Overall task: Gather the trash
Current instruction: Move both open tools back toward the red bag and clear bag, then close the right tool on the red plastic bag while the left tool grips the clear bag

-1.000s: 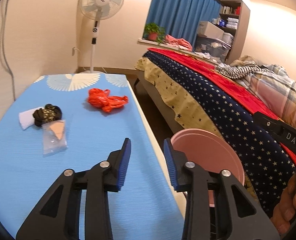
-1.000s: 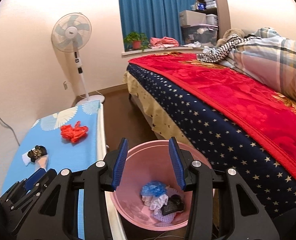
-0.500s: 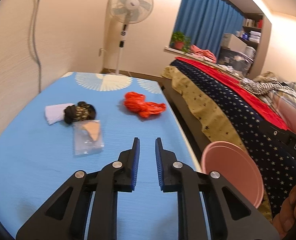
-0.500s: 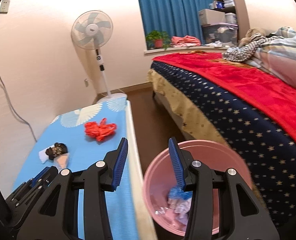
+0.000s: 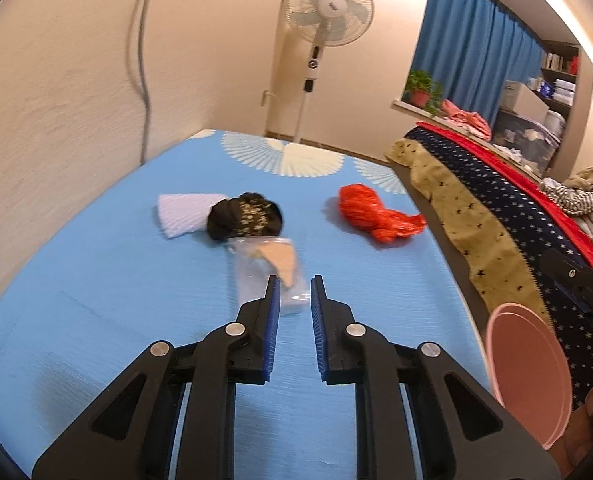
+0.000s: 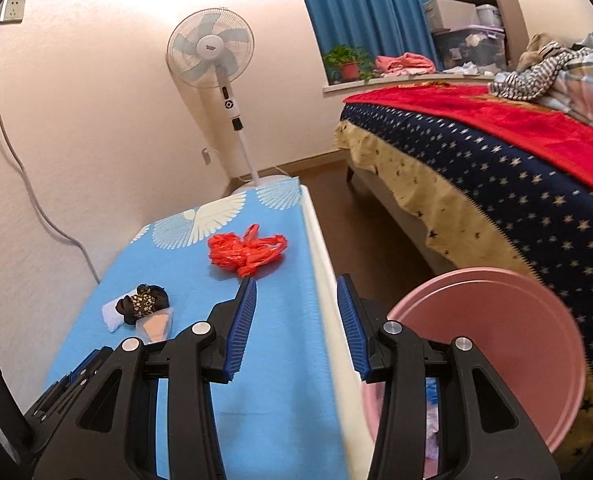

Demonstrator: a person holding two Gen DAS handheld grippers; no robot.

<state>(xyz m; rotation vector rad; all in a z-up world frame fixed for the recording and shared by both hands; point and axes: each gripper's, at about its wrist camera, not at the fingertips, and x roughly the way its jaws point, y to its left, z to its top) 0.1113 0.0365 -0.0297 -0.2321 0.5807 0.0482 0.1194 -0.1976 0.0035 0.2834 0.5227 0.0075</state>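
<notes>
We are lining up the left gripper (image 5: 295, 284), fingers nearly together and gripping nothing, on the clear wrapper (image 5: 270, 276) at twelve o'clock; we should widen first. Right gripper (image 6: 296, 292) is hovering half-spread, unloaded.

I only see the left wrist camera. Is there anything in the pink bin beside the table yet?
Observer: Yes. The right wrist view looks into the pink bin, and blue and pale trash shows low inside it.
Operator: Is the right gripper carrying something?
Observer: No. The right gripper is open and empty, over the right edge of the blue-covered table.
Operator: Where does the grey wall cable lead?
Observer: Up towards a wall socket.
</notes>
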